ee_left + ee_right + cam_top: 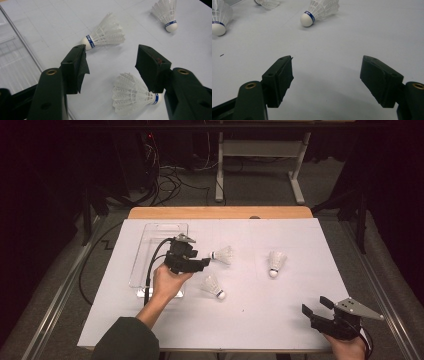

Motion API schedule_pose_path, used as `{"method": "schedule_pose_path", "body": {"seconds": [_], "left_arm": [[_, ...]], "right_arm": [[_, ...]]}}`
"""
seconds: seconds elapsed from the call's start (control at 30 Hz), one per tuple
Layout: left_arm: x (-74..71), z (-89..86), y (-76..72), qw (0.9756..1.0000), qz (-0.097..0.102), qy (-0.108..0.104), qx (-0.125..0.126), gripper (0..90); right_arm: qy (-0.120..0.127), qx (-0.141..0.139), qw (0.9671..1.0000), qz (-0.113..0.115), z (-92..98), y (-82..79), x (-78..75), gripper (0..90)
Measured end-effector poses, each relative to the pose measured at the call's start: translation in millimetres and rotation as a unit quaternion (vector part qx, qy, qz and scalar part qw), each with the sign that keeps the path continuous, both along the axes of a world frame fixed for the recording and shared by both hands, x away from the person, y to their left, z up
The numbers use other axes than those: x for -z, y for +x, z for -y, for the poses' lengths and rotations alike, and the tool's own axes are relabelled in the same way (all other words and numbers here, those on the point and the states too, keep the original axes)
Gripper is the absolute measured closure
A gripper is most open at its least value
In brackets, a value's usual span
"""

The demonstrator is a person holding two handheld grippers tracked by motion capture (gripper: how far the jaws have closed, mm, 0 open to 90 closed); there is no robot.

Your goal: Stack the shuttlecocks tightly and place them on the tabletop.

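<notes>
A white sheet covers the bench (pixel 280 320), with a strip of bare wood along its far edge and a dark room of cables and frame legs behind it.

Near the front right corner the right gripper (pixel 314 307) rests low in the person's hand, its jaws spread wide with nothing between them. It looks parked there, out of the way while the other hand works.

Left of the middle, the left gripper (pixel 204 263) hangs over the sheet, its jaws also spread and holding nothing. Its own view looks down on the nearest shuttlecock (pixel 132 96), which lies on its side just below the jaws, cork toward the right jaw and feathers fanned toward the left. The spread jaws seem set to take it.

A second shuttlecock (pixel 106 35) lies on its side just beyond, cork pointing toward the tray. The third shuttlecock (pixel 275 262) sits well apart, right of the bench's middle, cork toward the front edge and skirt away.

The clear tray (pixel 141 251) lies along the left part of the sheet, running toward the far edge, just behind the left hand (pixel 167 282). As far as its see-through walls show, it holds nothing. The loose shuttlecocks are probably meant to go into it, since it is the one container within reach.
</notes>
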State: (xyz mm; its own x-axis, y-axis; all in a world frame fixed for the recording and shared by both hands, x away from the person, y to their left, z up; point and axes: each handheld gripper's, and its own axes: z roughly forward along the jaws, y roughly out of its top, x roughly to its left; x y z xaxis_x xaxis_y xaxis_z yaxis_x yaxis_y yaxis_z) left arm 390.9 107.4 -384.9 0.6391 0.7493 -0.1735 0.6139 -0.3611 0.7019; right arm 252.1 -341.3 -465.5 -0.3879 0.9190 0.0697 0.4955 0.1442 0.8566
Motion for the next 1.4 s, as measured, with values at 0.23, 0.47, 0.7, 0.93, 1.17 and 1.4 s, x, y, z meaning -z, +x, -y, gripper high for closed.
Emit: {"method": "schedule_pose_path", "body": {"seconds": [0.23,0.47,0.7,0.93,1.17,1.4], "left_arm": [[4.6,-8.4,-7.5,1.0000,0.002,0.005,-0.004,42.3],[5.6,-17.1,-15.1,1.0000,0.008,-0.001,-0.006,42.3],[7.2,-22.0,-26.1,0.9999,0.014,-0.003,0.000,42.3],[7.1,-23.2,-35.0,0.9998,0.019,-0.010,0.006,42.3],[7.5,-17.4,-42.9,0.9996,0.018,-0.009,0.020,42.3],[13.5,-13.5,-53.6,0.9994,0.020,-0.001,0.030,42.3]], "right_arm": [[0.000,0.000,1.0000,0.000,-0.2,0.0,0.0,26.8],[-0.001,-0.001,1.0000,0.000,-1.1,0.2,0.0,26.8],[-0.002,-0.001,1.0000,-0.001,-1.0,0.3,0.1,26.8],[-0.002,0.000,1.0000,-0.001,-1.1,0.5,0.2,26.8],[-0.001,0.000,1.0000,-0.001,-1.0,0.3,0.1,26.8],[-0.001,0.000,1.0000,-0.001,-0.8,0.4,0.1,26.8]]}}
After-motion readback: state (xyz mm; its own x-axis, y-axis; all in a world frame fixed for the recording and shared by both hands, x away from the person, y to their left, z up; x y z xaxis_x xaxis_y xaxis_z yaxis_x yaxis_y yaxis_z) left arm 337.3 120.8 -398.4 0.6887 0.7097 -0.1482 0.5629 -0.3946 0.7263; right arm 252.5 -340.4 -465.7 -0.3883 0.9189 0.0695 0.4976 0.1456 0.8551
